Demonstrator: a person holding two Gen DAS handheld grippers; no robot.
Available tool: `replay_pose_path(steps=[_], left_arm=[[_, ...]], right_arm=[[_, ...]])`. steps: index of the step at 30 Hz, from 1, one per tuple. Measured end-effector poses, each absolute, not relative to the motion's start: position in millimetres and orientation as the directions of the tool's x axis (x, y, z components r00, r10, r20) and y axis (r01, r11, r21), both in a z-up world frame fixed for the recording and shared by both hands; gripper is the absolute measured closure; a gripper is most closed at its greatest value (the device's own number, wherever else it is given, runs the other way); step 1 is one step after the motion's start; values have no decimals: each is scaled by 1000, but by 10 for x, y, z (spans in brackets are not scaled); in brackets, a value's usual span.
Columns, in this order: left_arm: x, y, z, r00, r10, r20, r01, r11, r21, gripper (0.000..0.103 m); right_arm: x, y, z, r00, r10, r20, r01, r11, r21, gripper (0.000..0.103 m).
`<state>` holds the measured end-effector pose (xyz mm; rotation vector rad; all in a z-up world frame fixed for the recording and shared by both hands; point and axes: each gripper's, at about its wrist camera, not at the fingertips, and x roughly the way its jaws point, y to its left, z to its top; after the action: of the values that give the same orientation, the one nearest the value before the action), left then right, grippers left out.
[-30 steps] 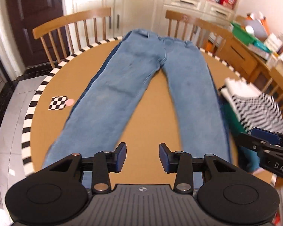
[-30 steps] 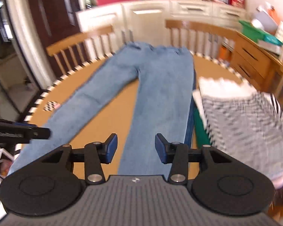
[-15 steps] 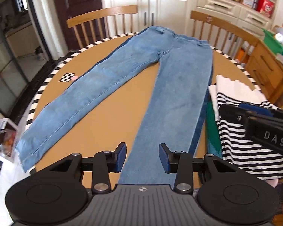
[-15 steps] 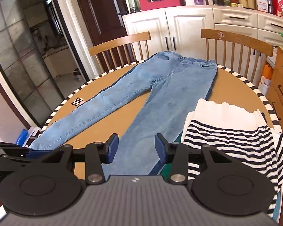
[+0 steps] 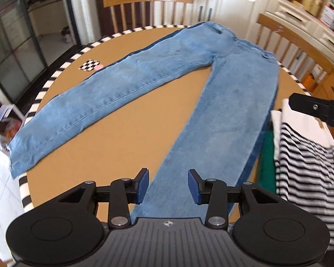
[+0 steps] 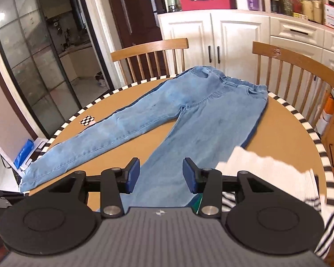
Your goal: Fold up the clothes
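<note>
Here both the left gripper (image 5: pixel 168 185) and right gripper (image 6: pixel 161 175) stand partly open, empty, above the spread jeans (image 5: pixel 158 89) on the table (image 5: pixel 122 138).

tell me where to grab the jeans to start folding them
Probably take the jeans at the hem of the splayed leg, which overhangs the table's striped rim on the left. That edge hangs free, so the left gripper can come in from outside the rim and close on both layers, then carry that leg over onto the other.
</note>
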<state>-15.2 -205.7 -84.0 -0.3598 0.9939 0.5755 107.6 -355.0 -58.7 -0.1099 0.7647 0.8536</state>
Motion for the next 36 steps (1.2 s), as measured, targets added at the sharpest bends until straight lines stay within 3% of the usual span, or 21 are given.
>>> replay_pose_path(steps=[11, 24, 36], left_arm=[[17, -2310, -951, 297, 393, -870, -802, 598, -3, 61], [-351, -2661, -1248, 236, 374, -897, -901, 430, -58, 62], [-400, -2941, -1419, 74, 378, -923, -974, 227, 15, 62]], right_arm=[[1742, -3514, -833, 247, 674, -696, -833, 514, 202, 57], [1958, -3551, -948, 260, 614, -746, -877, 473, 84, 58], [2512, -3365, -1096, 213, 622, -753, -924, 379, 51, 58]])
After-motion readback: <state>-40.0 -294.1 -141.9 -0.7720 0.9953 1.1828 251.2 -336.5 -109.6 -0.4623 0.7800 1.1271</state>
